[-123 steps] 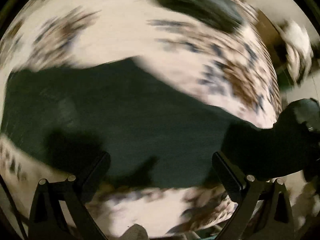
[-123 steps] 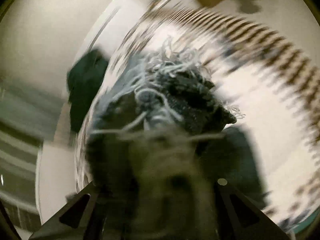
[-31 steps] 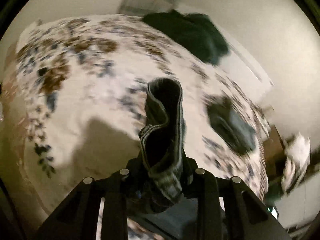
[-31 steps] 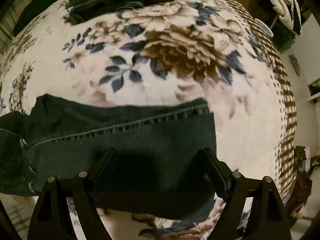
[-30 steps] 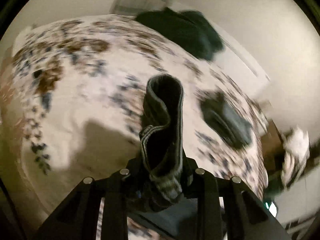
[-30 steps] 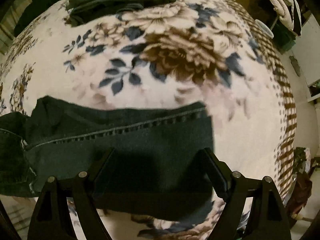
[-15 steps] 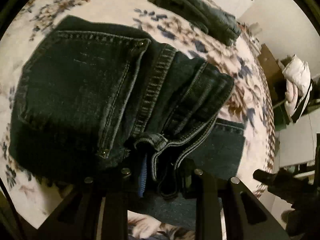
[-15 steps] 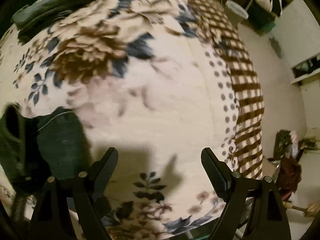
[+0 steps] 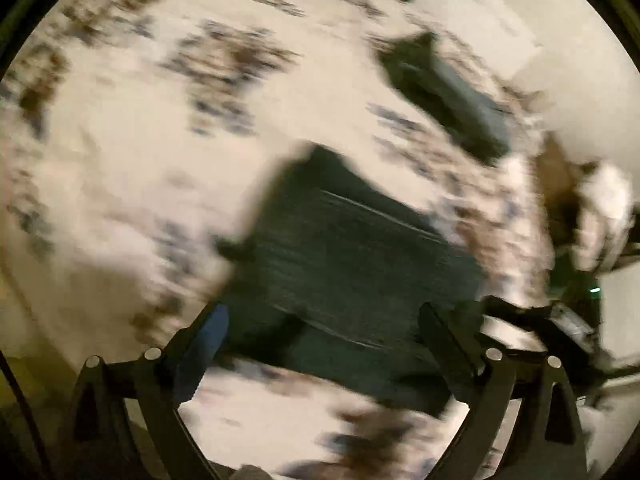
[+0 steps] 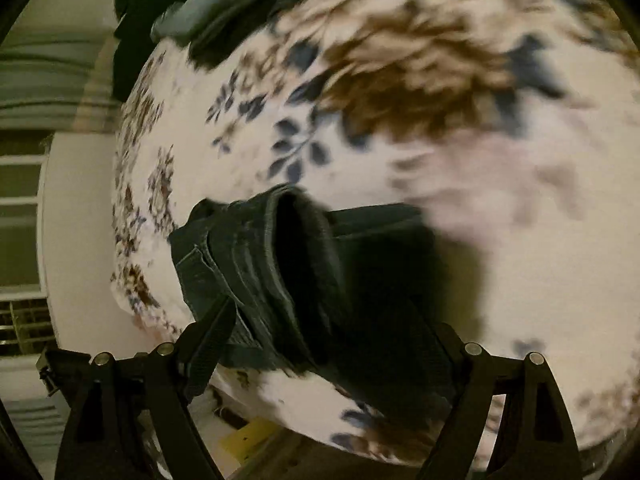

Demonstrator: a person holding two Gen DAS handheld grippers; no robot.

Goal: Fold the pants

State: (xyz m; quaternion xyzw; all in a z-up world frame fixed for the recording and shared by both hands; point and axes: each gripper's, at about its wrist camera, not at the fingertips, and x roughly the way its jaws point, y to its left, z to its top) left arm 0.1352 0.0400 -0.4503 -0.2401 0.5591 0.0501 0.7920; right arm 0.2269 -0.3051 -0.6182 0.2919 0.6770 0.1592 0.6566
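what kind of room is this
Most likely a bedroom: the dark jeans lie on a floral bedspread, other folded clothes sit further back, and a window is beside it.

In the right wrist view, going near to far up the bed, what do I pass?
Right gripper, open → folded dark jeans → bare floral bedspread → stack of folded clothes at the far edge.
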